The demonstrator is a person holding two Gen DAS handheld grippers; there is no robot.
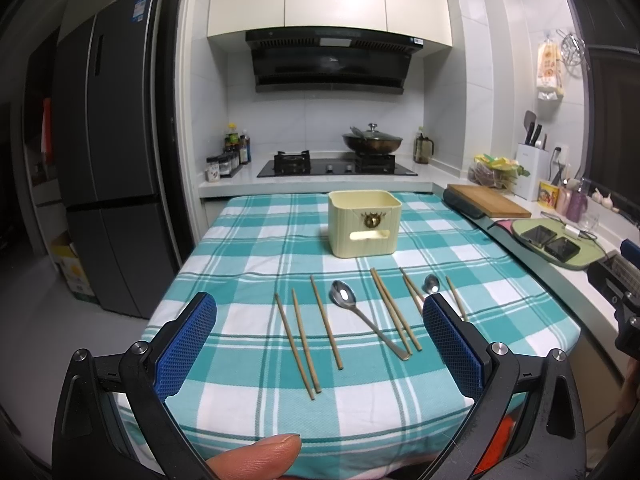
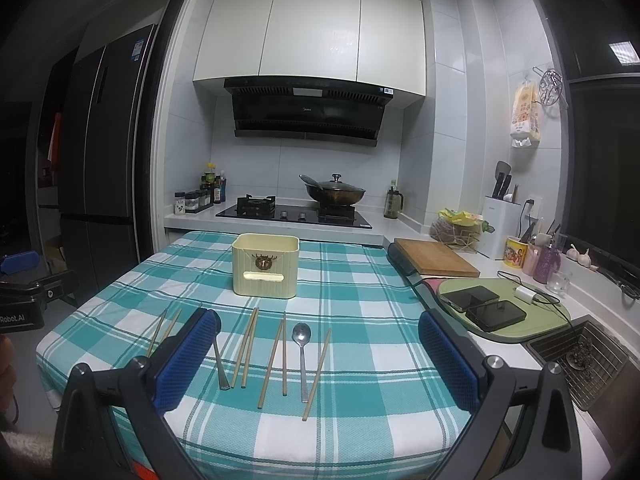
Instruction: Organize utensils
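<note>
Lying lengthwise before the cream bin (image 1: pixel 363 224), chopsticks (image 1: pixel 325 322) and spoons (image 1: pixel 367 320) await both empty, wide-spread jaws.

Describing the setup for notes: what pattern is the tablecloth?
Teal-and-white plaid tablecloth, clearest in the right wrist view.

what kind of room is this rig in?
A home kitchen, almost certainly. A gas stove with a lidded wok sits under a range hood, a fridge stands at the left, and a sink is at the right.
</note>
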